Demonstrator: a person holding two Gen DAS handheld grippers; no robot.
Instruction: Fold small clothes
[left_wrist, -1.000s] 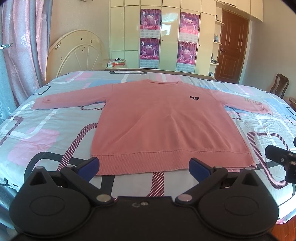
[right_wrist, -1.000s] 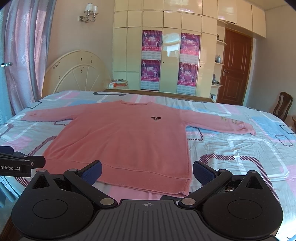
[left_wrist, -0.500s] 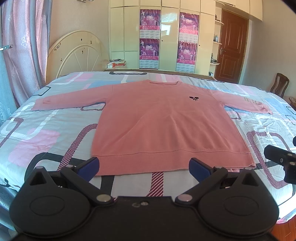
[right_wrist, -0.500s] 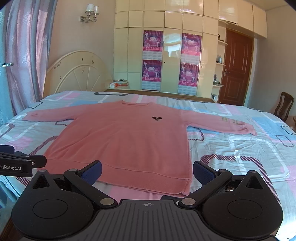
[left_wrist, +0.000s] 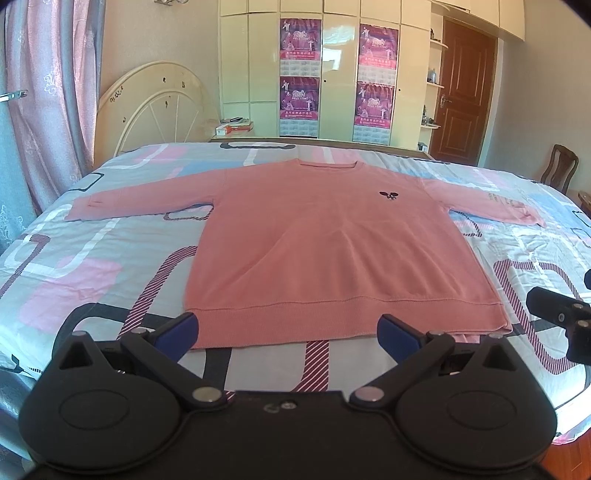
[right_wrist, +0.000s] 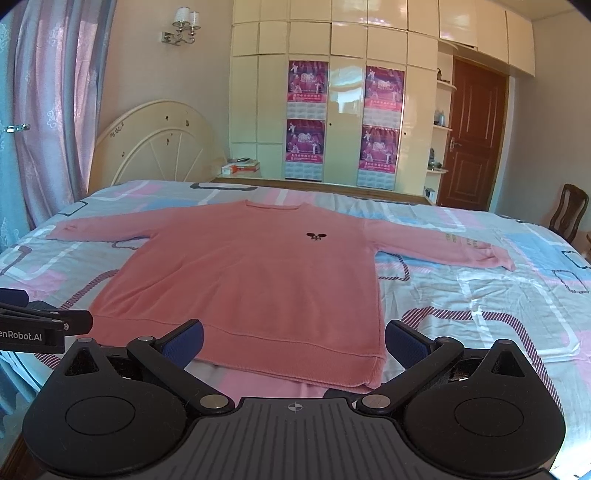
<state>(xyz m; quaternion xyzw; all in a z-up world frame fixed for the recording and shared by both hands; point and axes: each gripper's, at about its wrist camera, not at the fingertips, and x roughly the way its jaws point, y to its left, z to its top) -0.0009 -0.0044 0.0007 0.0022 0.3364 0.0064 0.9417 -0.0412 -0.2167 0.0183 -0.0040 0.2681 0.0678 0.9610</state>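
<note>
Sweater, salmon-pink knit with long sleeves, lies flat and face-up on the bed just ahead of both tools, its ribbed hem nearest them and its collar farthest. Left tool: blue-padded fingers spread wide, holding nothing, poised over the hem's left half. Right tool: likewise wide and empty, straddling the hem's right corner. Beyond the hem, the body is smooth, with a small dark embroidered emblem on the chest; both sleeves extend sideways, the right cuff slightly rumpled. Beneath lies a thin printed bedsheet, pale blue with pink blocks and striped bands, lightly creased.

Risks, as judged: the soft knit may stretch or sag if lifted by one layer only, skewing the fold; a deep pinch at the hem could catch the loose sheet as well; uneven lifting by the two tools would leave the edges misaligned.
</note>
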